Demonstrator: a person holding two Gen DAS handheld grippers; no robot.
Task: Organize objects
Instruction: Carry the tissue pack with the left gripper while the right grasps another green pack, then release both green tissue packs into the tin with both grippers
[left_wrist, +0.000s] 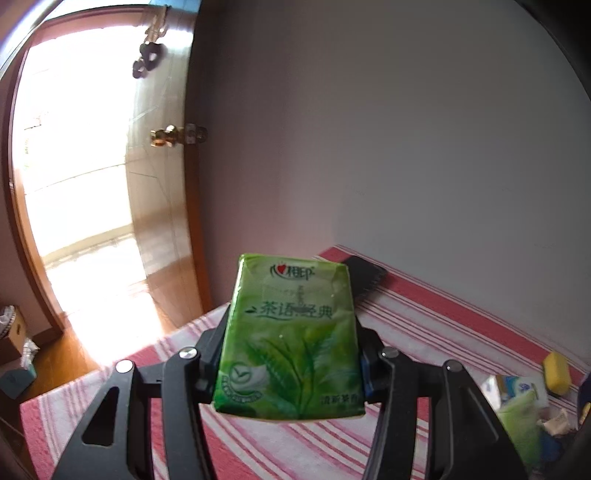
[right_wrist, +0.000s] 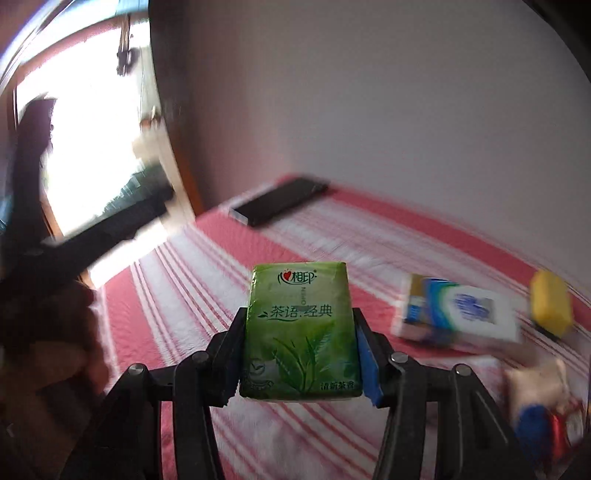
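While the striped bedspread (right_wrist: 229, 295) runs out beyond both sets of fingers, each gripper carries its own green tissue pack above it. The left gripper (left_wrist: 291, 347) clamps its pack (left_wrist: 291, 343) by the 2 long sides, and the pack stands tilted up between the fingers, clear of the cloth. The right gripper (right_wrist: 297, 339) pinches the second pack (right_wrist: 299, 332) the same way, a blue pad (right_wrist: 367, 365) pressed to the pack's right edge.

Ahead of the left fingers, half hidden by the pack, lies a dark phone (left_wrist: 367, 278). Ahead of the right fingers and a little left, the same phone (right_wrist: 280, 203) lies flat. Right of the right fingers sits a white and blue box (right_wrist: 458, 314), with a yellow block (right_wrist: 550, 302) just beyond it. The right view is blurred.
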